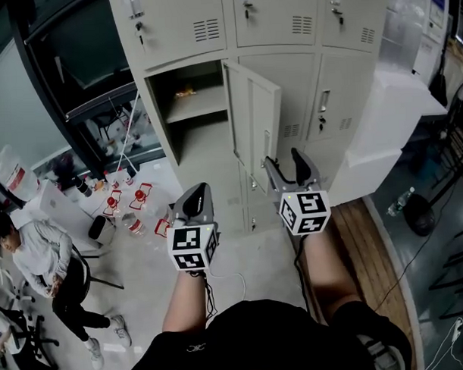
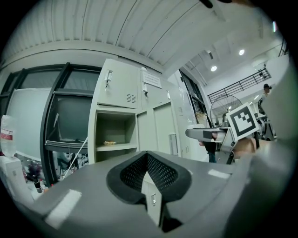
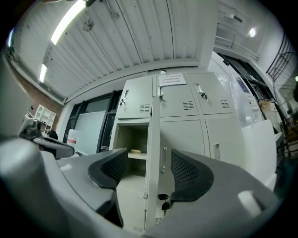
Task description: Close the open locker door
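The locker door (image 1: 253, 115) is seen swung outward from the lockers (image 1: 341, 78), right of its open compartment. Its edge is framed between the spread jaws of the right gripper (image 3: 148, 163), seemingly untouched. The left gripper (image 2: 148, 173) is seen pressed together, empty, nearer.

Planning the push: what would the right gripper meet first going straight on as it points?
Likely the open locker door: its edge sits between the open jaws of the right gripper; depth unclear.
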Demonstrator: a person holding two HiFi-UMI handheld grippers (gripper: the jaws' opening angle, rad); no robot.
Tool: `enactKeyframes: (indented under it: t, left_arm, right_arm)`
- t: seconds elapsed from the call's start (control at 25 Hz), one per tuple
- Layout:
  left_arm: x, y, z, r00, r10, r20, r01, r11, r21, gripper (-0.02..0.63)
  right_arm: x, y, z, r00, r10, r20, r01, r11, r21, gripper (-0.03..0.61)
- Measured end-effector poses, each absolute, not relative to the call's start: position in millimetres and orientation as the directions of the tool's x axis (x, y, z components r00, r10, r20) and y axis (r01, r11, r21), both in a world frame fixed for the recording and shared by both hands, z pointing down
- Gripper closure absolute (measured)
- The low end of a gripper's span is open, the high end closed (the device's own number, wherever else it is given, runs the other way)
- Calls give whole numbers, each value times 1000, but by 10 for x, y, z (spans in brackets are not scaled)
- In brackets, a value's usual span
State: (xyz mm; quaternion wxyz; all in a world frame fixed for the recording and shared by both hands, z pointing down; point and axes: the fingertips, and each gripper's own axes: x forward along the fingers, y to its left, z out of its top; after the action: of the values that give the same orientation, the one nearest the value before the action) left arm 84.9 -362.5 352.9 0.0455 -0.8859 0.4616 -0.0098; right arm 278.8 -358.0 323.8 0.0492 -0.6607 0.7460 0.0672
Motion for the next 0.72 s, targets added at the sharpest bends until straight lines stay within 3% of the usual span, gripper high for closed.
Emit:
enactKeyframes:
  t: [0.56, 0.6, 0.72]
  left_arm:
    - [630, -3569, 3548, 513, -858, -18, -856, -510, -82, 614]
    - [620, -3563, 3552, 510, -860, -18, -858, -507, -80, 614]
    - [606, -3539, 3570, 506, -862, -16, -860, -504, -79, 614]
  right_arm:
    - [2874, -4203, 3612, -121, -992, 22, -990, 122, 75, 310]
    - [2873, -4215, 3627, -125, -991, 36, -989, 128, 70, 330]
    - [2897, -4225, 3664, -114, -992, 56, -992, 116, 47, 465]
